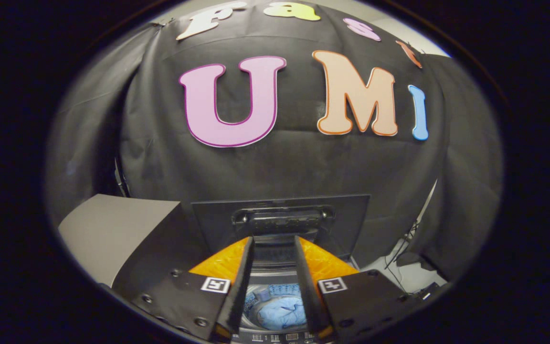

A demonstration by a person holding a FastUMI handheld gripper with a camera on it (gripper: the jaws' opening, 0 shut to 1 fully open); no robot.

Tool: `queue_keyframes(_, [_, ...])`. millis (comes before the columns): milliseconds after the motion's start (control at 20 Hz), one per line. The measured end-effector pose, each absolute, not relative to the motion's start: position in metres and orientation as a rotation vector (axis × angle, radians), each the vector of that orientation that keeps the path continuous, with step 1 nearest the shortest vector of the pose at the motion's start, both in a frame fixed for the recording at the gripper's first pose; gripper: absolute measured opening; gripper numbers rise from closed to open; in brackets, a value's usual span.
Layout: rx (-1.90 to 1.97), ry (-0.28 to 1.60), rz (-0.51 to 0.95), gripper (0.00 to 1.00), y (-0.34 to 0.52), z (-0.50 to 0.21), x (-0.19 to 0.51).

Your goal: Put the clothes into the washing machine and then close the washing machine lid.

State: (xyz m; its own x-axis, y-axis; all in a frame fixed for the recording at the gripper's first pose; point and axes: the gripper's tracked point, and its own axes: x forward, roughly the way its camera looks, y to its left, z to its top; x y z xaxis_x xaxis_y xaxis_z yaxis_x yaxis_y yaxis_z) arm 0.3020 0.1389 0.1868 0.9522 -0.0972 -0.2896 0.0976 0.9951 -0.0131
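Blue clothes (277,313) lie soft in the drum; gripper (274,243) parted, empty; rigid raised lid (280,215) wants its handle edge taken.

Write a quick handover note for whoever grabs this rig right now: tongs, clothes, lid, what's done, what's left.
Tongs: open, holding nothing, fingers apart above the washing machine opening.
Clothes: a light blue bundle lies inside the drum, seen between the fingers.
Lid: standing upright and open, just beyond the fingertips.
Done: clothes appear to be in.
Left: close the lid, likely by catching its top edge and bringing it down.
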Motion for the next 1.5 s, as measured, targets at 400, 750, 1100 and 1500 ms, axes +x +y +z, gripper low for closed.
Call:
queue_keyframes(400, [-0.064,0.229,-0.115,0.98,0.145,0.219,0.347])
queue_keyframes(750, [-0.092,0.199,-0.091,0.98,0.167,0.226,0.412])
queue_keyframes(1100, [-0.088,0.28,-0.109,0.98,0.156,0.187,0.435])
queue_keyframes(1500, [-0.072,0.447,-0.091,0.98,0.158,0.132,0.377])
